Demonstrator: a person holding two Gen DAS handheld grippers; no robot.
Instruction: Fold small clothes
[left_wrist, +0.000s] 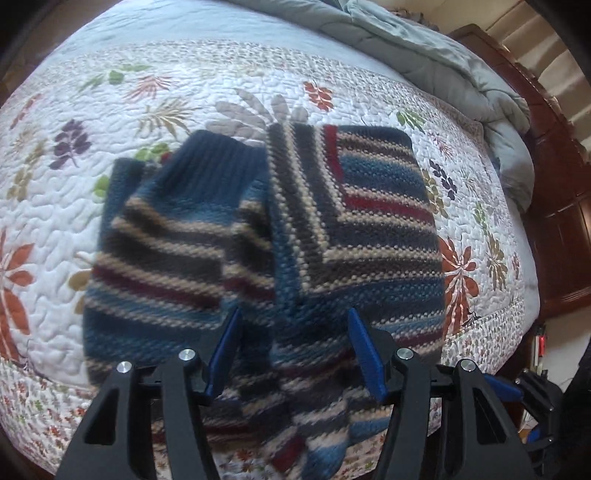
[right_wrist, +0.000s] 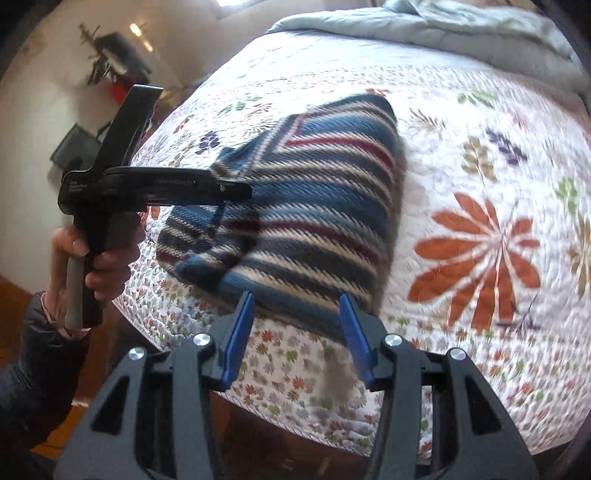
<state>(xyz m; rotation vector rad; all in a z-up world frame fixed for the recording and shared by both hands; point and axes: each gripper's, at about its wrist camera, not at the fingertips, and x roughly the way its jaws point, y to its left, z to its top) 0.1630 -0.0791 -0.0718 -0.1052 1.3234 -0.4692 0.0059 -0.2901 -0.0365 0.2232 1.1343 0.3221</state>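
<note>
Striped sweater (left_wrist: 295, 229) lying part-folded on quilt (left_wrist: 221, 92) near bed edge. We are holding left gripper (left_wrist: 295, 354) above its near hem, right gripper (right_wrist: 297, 332) beside it; both spread wide, gripping nothing, likely positioning for next fold.

Bed with a white floral quilt (left_wrist: 229, 92) spread over it; striped knit sweater (left_wrist: 258, 236) lying partly folded near the front edge; crumpled grey duvet (left_wrist: 424, 48) at the far end
</note>
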